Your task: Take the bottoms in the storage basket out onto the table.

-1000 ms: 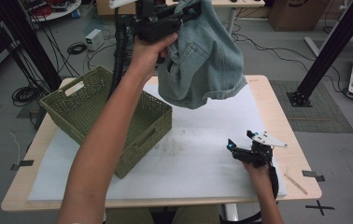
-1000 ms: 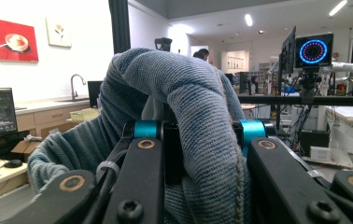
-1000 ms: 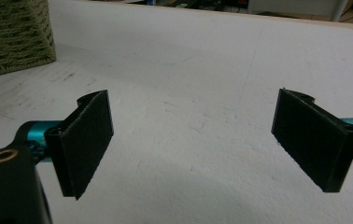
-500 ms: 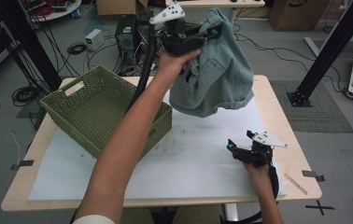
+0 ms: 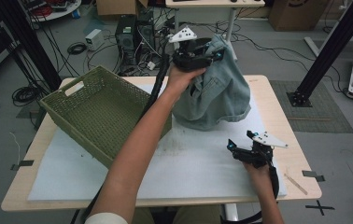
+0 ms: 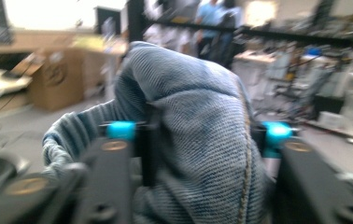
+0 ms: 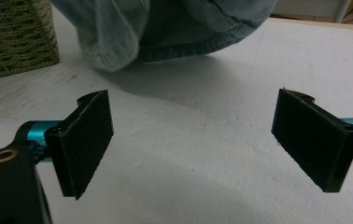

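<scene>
Room: a workshop floor strewn with cables, black frame posts and cardboard boxes around a pale wooden counter [image 5: 286,116] topped with a white foam sheet [image 5: 198,163].
Garment: a light blue denim garment [image 5: 219,93], bunched and hanging, its lower hem just reaching the white foam sheet near the far middle of the counter.
Hang axis: roughly vertical, from the gripped fold at the top down to the hem; the hem also shows at the top of the right gripper view [image 7: 188,32].
Left gripper: the left gripper [image 5: 194,57] is raised over the far edge of the counter, its jaws clamped on a thick fold of the denim [image 6: 198,140].
Right gripper: the right gripper [image 5: 240,148] sits low at the near right of the counter, jaws spread wide with nothing between them [image 7: 191,140].
Key relation: the hem lies straight ahead of the right jaws and a little to their left, near but apart, so that hand looks best placed to catch the free lower edge.
Basket: an olive green woven basket [image 5: 101,116] stands tilted just left of the garment.
</scene>
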The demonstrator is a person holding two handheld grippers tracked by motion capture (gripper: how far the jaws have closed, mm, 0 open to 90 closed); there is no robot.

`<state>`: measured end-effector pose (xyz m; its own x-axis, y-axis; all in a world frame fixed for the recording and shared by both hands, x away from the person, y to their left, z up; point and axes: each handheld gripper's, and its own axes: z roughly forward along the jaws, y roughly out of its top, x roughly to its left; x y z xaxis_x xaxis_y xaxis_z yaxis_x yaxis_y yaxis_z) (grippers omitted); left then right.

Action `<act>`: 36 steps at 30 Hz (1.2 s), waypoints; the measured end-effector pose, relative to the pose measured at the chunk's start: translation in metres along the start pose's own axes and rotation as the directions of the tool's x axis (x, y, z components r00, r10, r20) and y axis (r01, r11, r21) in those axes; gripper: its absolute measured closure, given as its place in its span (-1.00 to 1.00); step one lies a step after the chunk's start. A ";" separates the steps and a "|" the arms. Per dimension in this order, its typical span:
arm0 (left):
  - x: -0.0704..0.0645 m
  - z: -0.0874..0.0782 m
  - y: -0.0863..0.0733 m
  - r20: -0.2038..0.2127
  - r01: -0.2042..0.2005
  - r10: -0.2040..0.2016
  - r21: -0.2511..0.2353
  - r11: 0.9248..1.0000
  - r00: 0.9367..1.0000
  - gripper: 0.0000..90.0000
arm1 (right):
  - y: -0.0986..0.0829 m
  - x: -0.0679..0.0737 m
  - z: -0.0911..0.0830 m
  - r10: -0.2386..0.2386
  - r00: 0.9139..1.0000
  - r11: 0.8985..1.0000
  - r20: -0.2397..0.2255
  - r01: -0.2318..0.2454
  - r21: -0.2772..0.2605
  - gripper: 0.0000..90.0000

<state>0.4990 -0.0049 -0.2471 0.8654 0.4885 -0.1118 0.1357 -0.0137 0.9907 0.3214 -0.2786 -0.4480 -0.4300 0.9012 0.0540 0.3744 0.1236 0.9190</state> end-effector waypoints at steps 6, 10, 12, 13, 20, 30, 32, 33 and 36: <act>0.013 -0.014 -0.013 -0.068 0.011 -0.013 -0.020 1.000 0.998 -0.19 | 0.000 0.000 0.000 0.000 1.000 1.000 0.000 0.000 0.004 -0.72; 0.012 -0.017 -0.011 -0.058 0.015 -0.017 -0.031 0.999 0.998 -0.19 | 0.000 0.000 0.001 -0.001 1.000 1.000 0.001 0.001 0.005 -0.72; 0.006 -0.018 -0.010 -0.038 0.008 -0.009 -0.031 0.999 0.999 -0.19 | 0.000 0.000 0.001 0.000 1.000 1.000 0.003 0.000 0.006 -0.72; 0.004 -0.018 -0.010 -0.028 0.009 -0.010 -0.034 0.999 1.000 -0.19 | 0.000 0.001 0.001 -0.002 1.000 1.000 0.002 0.002 0.005 -0.72; -0.006 -0.026 -0.012 0.004 0.000 0.000 -0.039 0.999 1.000 -0.28 | 0.000 0.000 0.001 -0.003 1.000 1.000 0.001 0.003 0.005 -0.72; -0.010 -0.060 -0.026 0.026 0.018 -0.017 -0.033 0.999 1.000 -0.37 | 0.000 0.001 0.001 -0.012 1.000 1.000 0.006 0.012 0.009 -0.72; -0.011 -0.069 -0.029 0.029 0.025 -0.024 -0.036 0.999 0.999 -0.39 | 0.000 0.001 0.001 -0.014 1.000 1.000 0.005 0.014 0.007 -0.72; -0.011 -0.077 -0.033 0.028 0.027 -0.026 -0.038 0.999 0.999 -0.39 | 0.000 0.001 0.001 -0.013 1.000 1.000 0.005 0.013 0.008 -0.72; -0.011 -0.085 -0.036 0.028 0.031 -0.030 -0.039 0.999 0.999 -0.40 | 0.000 0.001 0.001 -0.013 1.000 1.000 0.005 0.013 0.008 -0.72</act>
<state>0.4436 0.0642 -0.2745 0.8740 0.4641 -0.1437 0.1438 0.0355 0.9890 0.3217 -0.2774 -0.4480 -0.4307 0.9016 0.0399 0.3756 0.1389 0.9163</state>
